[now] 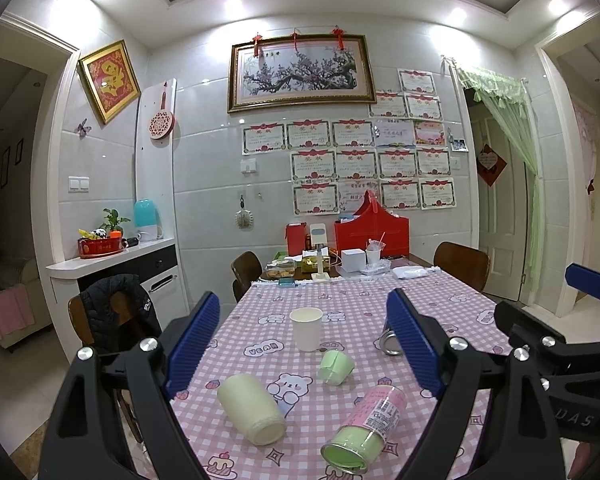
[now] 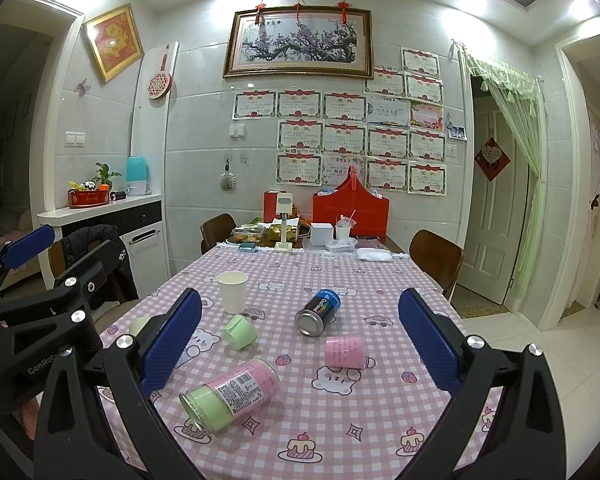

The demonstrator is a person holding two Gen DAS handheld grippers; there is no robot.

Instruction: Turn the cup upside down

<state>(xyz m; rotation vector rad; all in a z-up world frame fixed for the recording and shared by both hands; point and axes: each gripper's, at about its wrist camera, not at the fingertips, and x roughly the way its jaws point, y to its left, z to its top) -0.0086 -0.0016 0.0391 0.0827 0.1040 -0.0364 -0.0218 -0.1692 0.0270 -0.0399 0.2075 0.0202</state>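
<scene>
Two sets of tongs were up over the near end of the desk (image 2: 380,420), both spread wide and holding nothing: left tongs (image 1: 306,346), right tongs (image 2: 300,346). Neither touched any object.

Task object, by my reading: the white paper cup (image 1: 307,329), standing upright, mouth up, on the pink checked cloth toward the middle of the desk. In the right wrist view it sat left of centre, far of the other items (image 2: 232,292). It was the only upright cup in the working area, so it is the likely one to invert.

Other items, all lying on their sides:
- cream tumbler (image 1: 252,410), near left
- small green cup (image 1: 336,367), just near of the paper cup, apart from it
- pink-and-green canister (image 2: 230,394), near centre
- blue can (image 2: 317,312), right of the paper cup
- pink cup (image 2: 345,351), near right

Progress: none visible. No grasp made, cup not yet turned. Remaining, as I judge it: approach, close on the cup wall, lift, rotate until the mouth faces down, set it on the cloth, release. The thin paper wall probably wants a light squeeze.
</scene>
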